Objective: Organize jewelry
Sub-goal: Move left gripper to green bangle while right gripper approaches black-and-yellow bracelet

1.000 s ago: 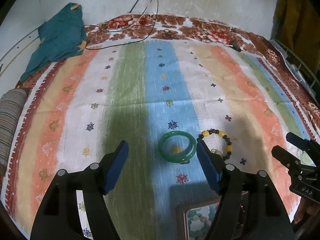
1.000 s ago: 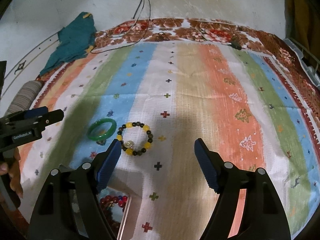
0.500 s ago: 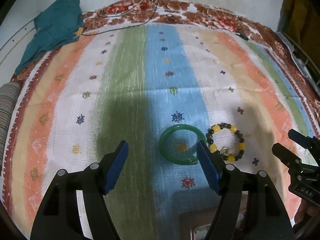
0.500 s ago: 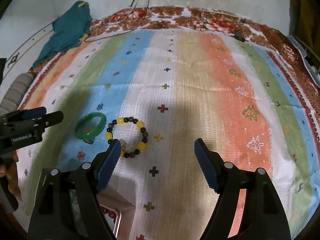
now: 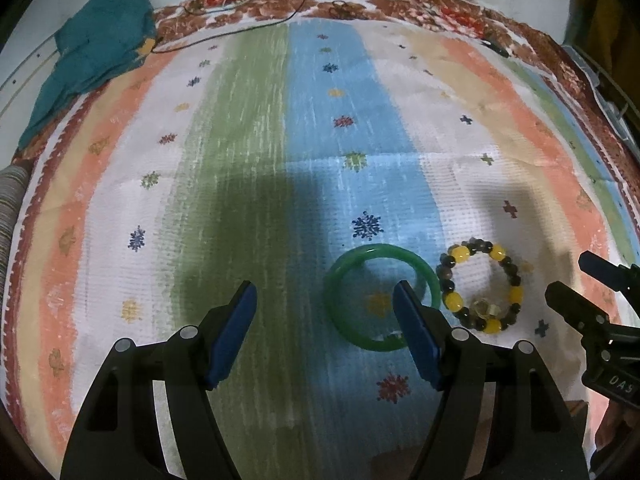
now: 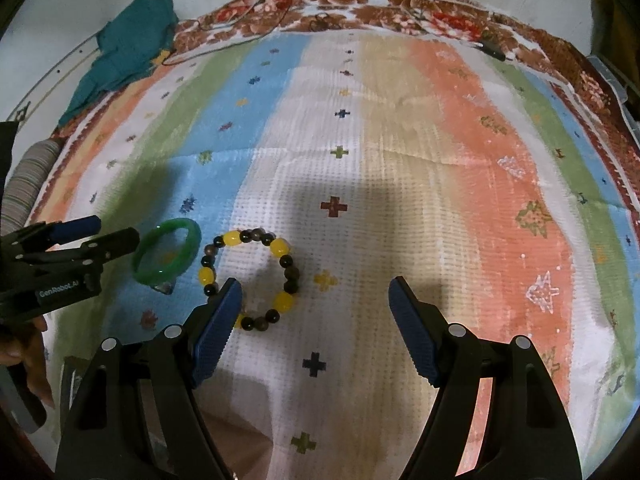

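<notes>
Two pieces of jewelry lying flat and side by side on the striped woven cloth [image 5: 248, 128], near edge, within reach of both tools.

Far left: crumpled teal fabric [image 5: 96, 48] and thin black cable [image 5: 256, 26], pushed to the far edge, well apart from the work area; probably just set aside.

Left of centre: left gripper [image 5: 324, 300] tilted steeply down, blue-padded jaws spread wide with nothing between the pads. Right finger overlapping the smooth green bangle [image 5: 344, 280] in the left wrist view, standing over the ring's hollow and hiding part of its right side; contact with it impossible to tell. Likely lined up for taking the bangle by one side of its band, one finger inside the ring and one outside, though the jaws sit left of it for now.

Just right of the bangle, close but apparently not touching: beaded bracelet of yellow and dark round beads [image 6: 250, 276], with a small pale charm on its near side.

Right gripper [image 6: 316, 308] also angled down, jaws wide apart and empty, left finger over the near-left arc of the beads. Seemingly a matching approach, one tool per piece.

Writing: "GenRobot.AI" in white on the left gripper's body, right wrist view. White characters on the right gripper's body in the left wrist view, upside down, too partial for a sure reading.
</notes>
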